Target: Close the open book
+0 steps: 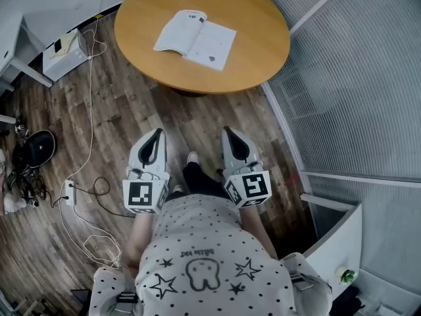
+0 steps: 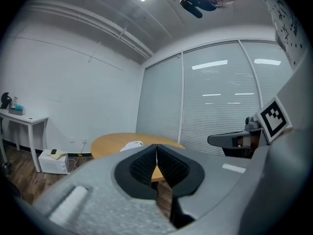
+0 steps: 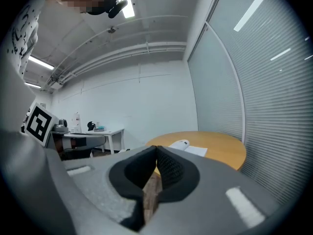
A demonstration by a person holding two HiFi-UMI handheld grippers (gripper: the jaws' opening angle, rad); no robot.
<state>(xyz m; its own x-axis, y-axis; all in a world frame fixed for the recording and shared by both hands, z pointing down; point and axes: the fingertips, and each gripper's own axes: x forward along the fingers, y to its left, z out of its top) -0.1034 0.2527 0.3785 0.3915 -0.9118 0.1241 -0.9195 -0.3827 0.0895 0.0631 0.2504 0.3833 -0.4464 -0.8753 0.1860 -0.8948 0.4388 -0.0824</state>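
A person stands on the wood floor (image 1: 131, 104), a little way back from a round wood surface (image 1: 263, 51). The book (image 1: 195, 39) lies open on it, flat, with its pages facing up. Nothing else is on the surface. The book is not shut yet, so I think the job has not really begun.

The person holds the left gripper (image 1: 156, 137) and the right gripper (image 1: 229, 133) out in front of their tummy. The two sit side by side and both point toward the surface. They are well apart from the book and touch nothing. I think they are aimed that way so the person can reach straight for the book.

The left jaws are pressed together with nothing between them. The right jaws are pressed together too, and they are empty. They have nothing to hold yet, so that makes sense.

The left half of the book humps up a bit, and the right half lies flatter. The raised half looks easier to get under and flip over. The jaws may need to open to pinch the edge.

A wall with blinds (image 1: 355, 78) curves close to the surface on the right, so there is less room there. A white wire (image 1: 89, 97) trails on the floor at the left, away from the person's feet.
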